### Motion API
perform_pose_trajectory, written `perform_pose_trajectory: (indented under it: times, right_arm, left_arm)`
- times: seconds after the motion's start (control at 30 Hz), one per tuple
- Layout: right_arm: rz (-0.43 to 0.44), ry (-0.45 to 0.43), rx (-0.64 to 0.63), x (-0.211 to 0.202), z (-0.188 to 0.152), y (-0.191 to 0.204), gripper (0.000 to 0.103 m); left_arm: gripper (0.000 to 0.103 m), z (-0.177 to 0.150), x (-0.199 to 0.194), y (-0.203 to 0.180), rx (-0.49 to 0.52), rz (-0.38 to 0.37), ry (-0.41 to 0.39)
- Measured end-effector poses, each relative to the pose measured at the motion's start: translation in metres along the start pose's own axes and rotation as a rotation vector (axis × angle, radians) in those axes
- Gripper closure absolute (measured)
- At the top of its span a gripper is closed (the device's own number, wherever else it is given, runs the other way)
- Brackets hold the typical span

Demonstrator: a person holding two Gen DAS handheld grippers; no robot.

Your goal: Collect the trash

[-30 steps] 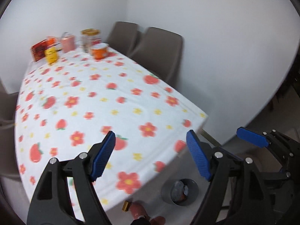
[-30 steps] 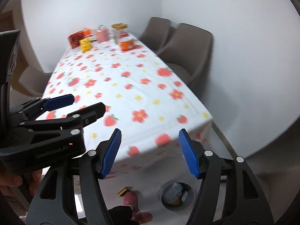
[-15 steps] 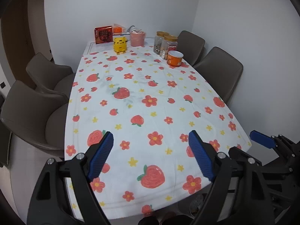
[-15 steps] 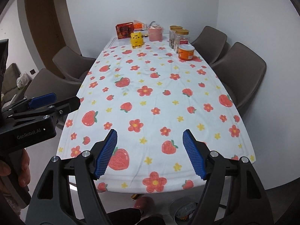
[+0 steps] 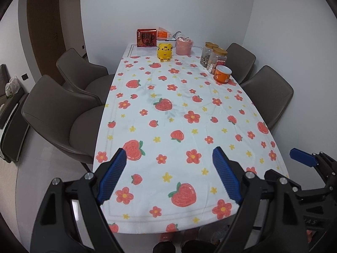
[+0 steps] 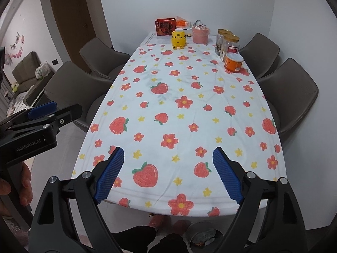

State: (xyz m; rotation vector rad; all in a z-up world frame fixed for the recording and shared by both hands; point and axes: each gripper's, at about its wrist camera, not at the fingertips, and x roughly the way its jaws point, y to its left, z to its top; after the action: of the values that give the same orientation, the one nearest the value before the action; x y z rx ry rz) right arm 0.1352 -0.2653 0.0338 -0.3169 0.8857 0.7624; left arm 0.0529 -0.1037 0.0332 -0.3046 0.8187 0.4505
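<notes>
Two grippers hang over the table's near end: the left gripper (image 5: 168,172) spread wide and empty, the right gripper (image 6: 167,170) opening with nothing between its pads. One trash bin (image 6: 205,237) with litter stands on the floor below the table (image 6: 189,105) edge. Four chairs flank the table. At the far end: one orange tub (image 6: 233,63), two jars (image 6: 228,42), one pink cup (image 6: 201,34), one yellow toy (image 6: 179,40), one red box (image 6: 165,27).

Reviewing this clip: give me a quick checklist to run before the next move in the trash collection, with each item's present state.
1. Left tool empty, wide apart: ok.
2. Right tool empty, its jaws opening: ok.
3. Trash bin within view, on the floor below the table's near edge: ok.
4. Loose trash on the tablecloth: none seen near; far end cannot tell.
5. Far-end items upright, orange tub, yellow tiger figure: ok.
</notes>
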Motion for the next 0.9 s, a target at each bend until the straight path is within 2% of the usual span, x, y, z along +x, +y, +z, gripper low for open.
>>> perform_pose_trajectory:
  times: [0.23,0.9]
  right_arm:
    - [-0.005,0.011,-0.043,-0.014,0.005,-0.002,0.014]
    - [-0.017,-0.017,-0.001,-0.027,0.005,-0.022,0.013]
  left_arm:
    - [0.017,0.003,-0.014,-0.004,-0.03,0.037,0.012]
    - [0.013,0.002,-0.016,-0.023,0.019,0.02,0.042]
